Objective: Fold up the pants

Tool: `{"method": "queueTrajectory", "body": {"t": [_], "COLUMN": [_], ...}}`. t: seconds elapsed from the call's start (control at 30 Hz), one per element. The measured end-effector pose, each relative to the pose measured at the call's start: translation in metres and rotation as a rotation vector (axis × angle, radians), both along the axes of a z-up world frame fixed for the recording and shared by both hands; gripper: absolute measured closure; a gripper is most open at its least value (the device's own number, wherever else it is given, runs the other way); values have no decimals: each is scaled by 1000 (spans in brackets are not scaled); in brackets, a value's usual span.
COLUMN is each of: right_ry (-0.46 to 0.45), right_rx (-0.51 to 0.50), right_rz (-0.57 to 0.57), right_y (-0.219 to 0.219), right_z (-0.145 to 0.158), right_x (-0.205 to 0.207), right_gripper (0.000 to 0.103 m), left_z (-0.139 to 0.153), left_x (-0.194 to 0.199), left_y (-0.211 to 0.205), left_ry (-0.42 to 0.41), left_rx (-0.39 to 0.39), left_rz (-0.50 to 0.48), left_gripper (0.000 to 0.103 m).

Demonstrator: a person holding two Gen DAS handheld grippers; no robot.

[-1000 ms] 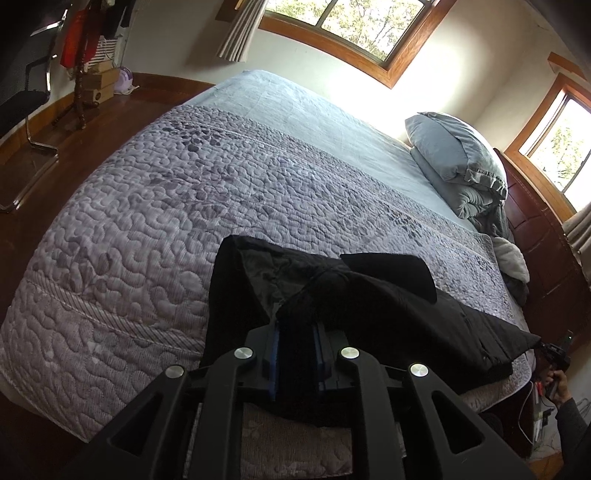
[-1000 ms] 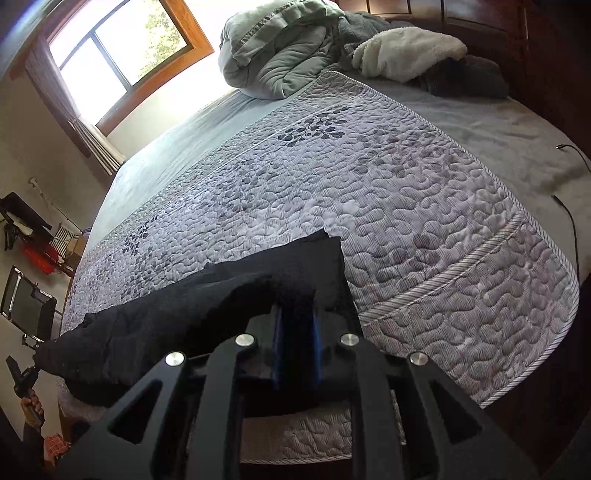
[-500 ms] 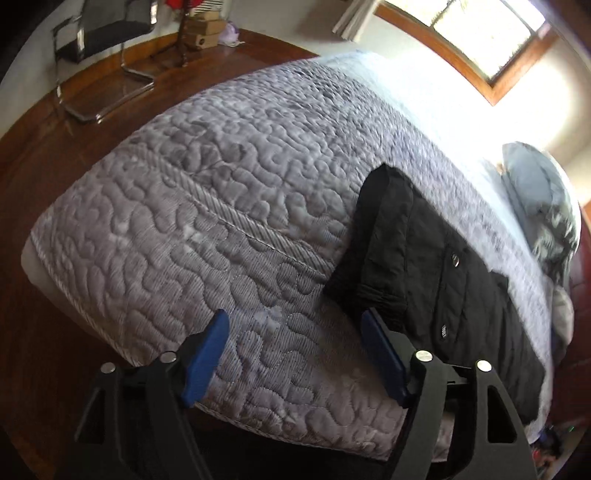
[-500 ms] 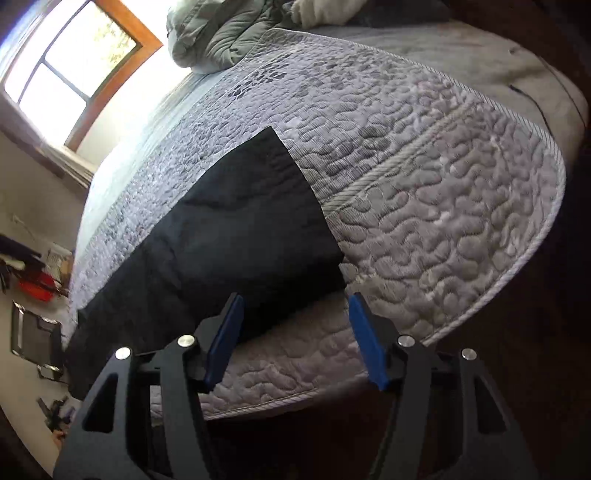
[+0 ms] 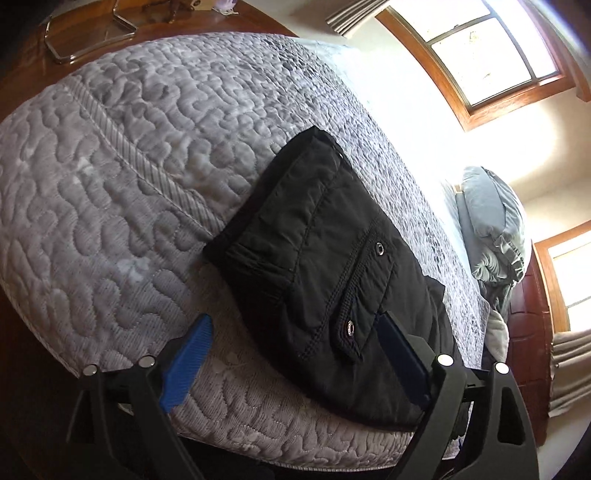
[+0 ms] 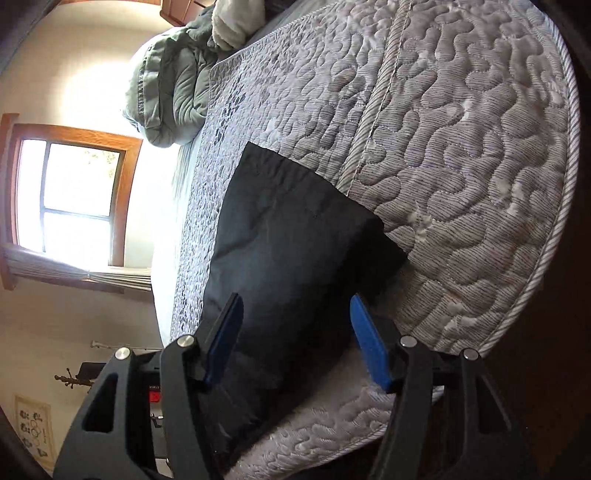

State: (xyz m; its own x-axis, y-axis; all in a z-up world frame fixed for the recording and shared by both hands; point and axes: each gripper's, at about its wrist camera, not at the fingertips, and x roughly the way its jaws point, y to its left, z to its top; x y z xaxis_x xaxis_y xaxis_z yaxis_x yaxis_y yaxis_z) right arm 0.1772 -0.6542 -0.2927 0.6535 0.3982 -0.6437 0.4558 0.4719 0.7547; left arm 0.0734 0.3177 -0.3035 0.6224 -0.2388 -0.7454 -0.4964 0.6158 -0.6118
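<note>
Black pants [image 5: 325, 266] lie flat along the near edge of the bed, waistband and snap pockets toward the left wrist view. The leg end shows in the right wrist view [image 6: 291, 240]. My left gripper [image 5: 291, 347] is open and empty, held just off the bed edge in front of the waist end. My right gripper [image 6: 295, 332] is open and empty, held in front of the leg end. Neither touches the cloth.
The grey quilted bedspread [image 5: 122, 158] covers the bed, also in the right wrist view [image 6: 461, 147]. Grey-green pillows and bedding [image 5: 495, 225] are piled at the headboard. Wooden windows [image 5: 491, 48] and a chair frame [image 5: 88, 33] on the wood floor lie beyond.
Both grippers were shut on the pants a second ago. They let go, opened wide and pulled back off the bed edge. The pants now lie flat.
</note>
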Motion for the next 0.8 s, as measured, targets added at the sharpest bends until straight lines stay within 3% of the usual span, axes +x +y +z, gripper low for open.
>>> {"method": "queueTrajectory", "body": {"t": [0.2, 0.3, 0.33, 0.4, 0.47, 0.5, 0.53, 0.6, 0.63, 0.8], "right_ry": [31, 30, 30, 31, 29, 27, 25, 22, 25, 23], "right_rx": [-10, -9, -10, -12, -13, -15, -17, -7, -2, -23], "right_rz": [-50, -50, -50, -51, -54, -54, -53, -43, -37, -8], "right_y": [-6, -7, -8, -8, -8, -7, -7, -6, -4, 6], "right_z": [-13, -14, -15, -15, -16, -15, -15, -16, -17, -15], "right_x": [16, 23, 24, 24, 25, 28, 27, 26, 23, 19], "right_gripper": [39, 38, 38, 38, 38, 38, 41, 64, 71, 88], "left_z": [1, -1, -2, -3, -3, -1, 0, 6, 9, 11], "left_x": [16, 21, 24, 27, 30, 30, 32, 35, 37, 42], "left_y": [-12, -16, -18, -18, -16, -14, -12, -8, -5, 14], "left_ry": [40, 69, 84, 106, 123, 118, 109, 101, 94, 80], "left_rx": [16, 30, 42, 64, 82, 75, 70, 87, 87, 41], "left_rz": [-39, -70, -76, -70, -53, -47, -45, -40, -32, 9], "left_gripper": [15, 35, 48, 56, 78, 81, 86, 89, 90, 91]}}
